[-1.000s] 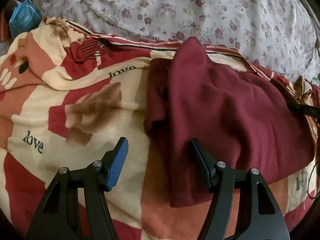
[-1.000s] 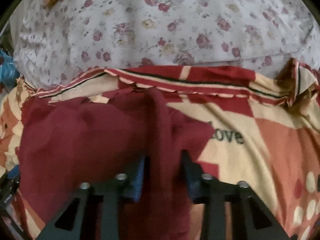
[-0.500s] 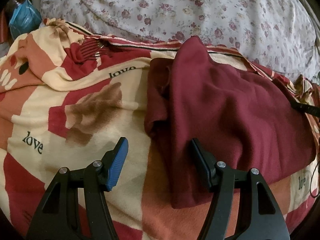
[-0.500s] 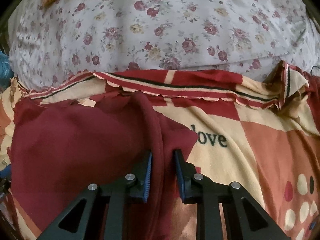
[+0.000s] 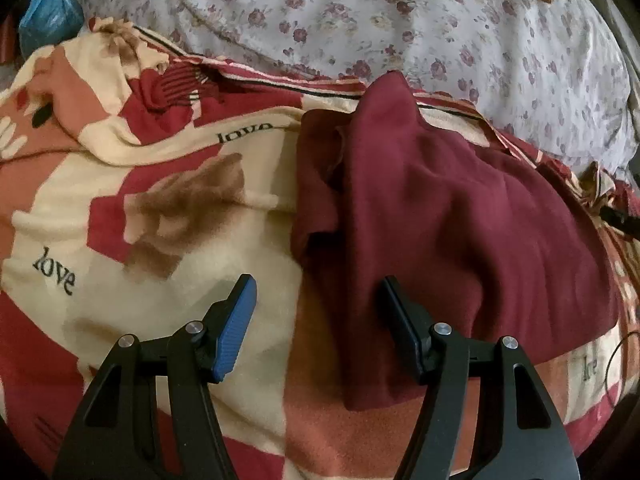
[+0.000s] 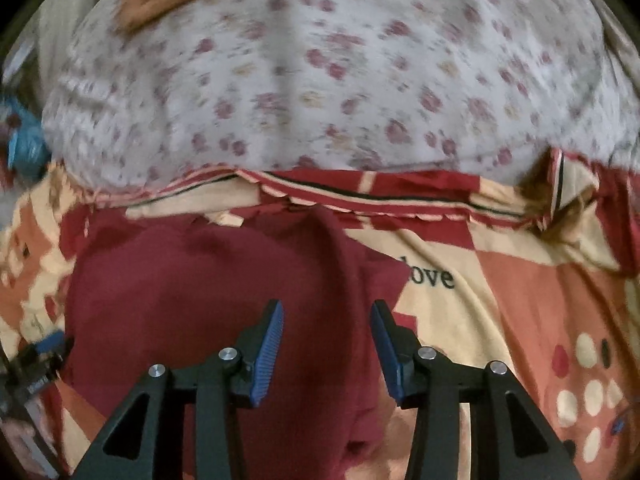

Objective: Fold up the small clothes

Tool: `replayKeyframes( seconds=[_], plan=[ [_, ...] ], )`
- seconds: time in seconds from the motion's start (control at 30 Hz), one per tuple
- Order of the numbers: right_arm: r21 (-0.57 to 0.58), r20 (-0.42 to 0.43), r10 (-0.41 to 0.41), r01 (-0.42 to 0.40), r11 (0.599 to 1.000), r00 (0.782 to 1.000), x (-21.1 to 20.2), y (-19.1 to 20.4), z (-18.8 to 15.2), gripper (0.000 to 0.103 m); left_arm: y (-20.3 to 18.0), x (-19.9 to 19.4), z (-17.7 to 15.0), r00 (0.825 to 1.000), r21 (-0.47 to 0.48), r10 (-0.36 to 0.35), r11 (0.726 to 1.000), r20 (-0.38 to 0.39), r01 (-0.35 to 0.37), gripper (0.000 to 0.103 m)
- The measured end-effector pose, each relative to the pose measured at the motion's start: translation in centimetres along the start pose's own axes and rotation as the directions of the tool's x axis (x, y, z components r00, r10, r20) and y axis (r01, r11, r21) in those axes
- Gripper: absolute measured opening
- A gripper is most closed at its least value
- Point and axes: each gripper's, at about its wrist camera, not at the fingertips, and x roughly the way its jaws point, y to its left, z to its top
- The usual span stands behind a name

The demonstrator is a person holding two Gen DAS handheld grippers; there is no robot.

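- Between and beyond the tips of the right gripper (image 6: 327,344) lies the maroon garment (image 6: 208,296), its raised ridge running away from the gap toward the blanket's striped border; the jaws stand apart with nothing pinched between them.
- Ahead of the left gripper (image 5: 316,320) the same maroon garment (image 5: 460,220) is spread out; its left edge passes through the gap close by the right-hand finger (image 5: 400,328), while the blue-faced left-hand finger (image 5: 236,320) sits over bare blanket. These jaws are also wide apart and hold nothing.
- The cloth rests on a patterned blanket (image 5: 160,240) printed with "love", and beyond the fingertips in both views a floral sheet (image 5: 440,32) covers the far part of the bed.
- Progress, as I judge it: the garment looks partly gathered, with one layer lapped over another along its left side and a hump down the middle, but the outline is uneven and no neat rectangle has formed. Flattening and at least one more fold seem left to do.
- Count: one garment in view, two grippers, one blanket, one floral sheet. No finished pile of folded clothes shows anywhere.
- Far left of both sets of fingers sits one blue plastic bag (image 5: 48,12), well apart from the work.
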Motion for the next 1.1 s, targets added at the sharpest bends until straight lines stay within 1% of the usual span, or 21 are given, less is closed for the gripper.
replayKeyframes(
  seconds=[0.03,0.17,0.33,0.6,0.77,1.0,1.03,1.1],
  plan=[
    [-0.035,0.006,-0.026,0.026,0.999,1.0,-0.2,1.1,-0.2,0.043,0.0,0.0,0.0,1.0,-0.003,-0.003,1.0,0.0,0.003,0.064],
    [-0.129,0.023,-0.085,0.087,0.988,0.996,-0.4,4.0,-1.2,0.045,0.0,0.0,0.0,1.0,-0.01,-0.009,1.0,0.0,0.009,0.064],
    [-0.204,0.026,-0.104,0.107,0.973,0.994,0.0,6.2,-2.3,0.045,0.1,0.1,-0.1,1.0,-0.019,-0.015,1.0,0.001,0.015,0.064],
    [-0.238,0.017,-0.11,0.111,0.965,0.994,0.3,7.2,-3.0,0.045,0.1,0.0,-0.1,1.0,-0.019,-0.016,1.0,0.001,0.016,0.066],
    [-0.242,0.002,-0.116,0.113,0.964,0.993,0.7,7.3,-3.1,0.045,0.1,0.1,-0.1,1.0,-0.019,-0.012,1.0,0.002,0.012,0.069],
    [-0.237,-0.019,-0.104,0.097,0.967,0.994,2.0,7.3,-3.1,0.045,0.2,0.2,-0.1,1.0,-0.02,-0.016,1.0,-0.002,0.016,0.069],
    [-0.238,-0.029,-0.102,0.092,0.967,0.994,2.5,7.3,-3.1,0.047,0.3,0.2,0.0,1.0,-0.02,-0.017,1.0,-0.004,0.016,0.069],
    [-0.24,-0.066,-0.107,0.089,0.967,0.992,4.4,7.1,-3.2,0.055,0.4,0.2,0.0,1.0,-0.026,-0.014,1.0,-0.007,0.014,0.069]
  ],
)
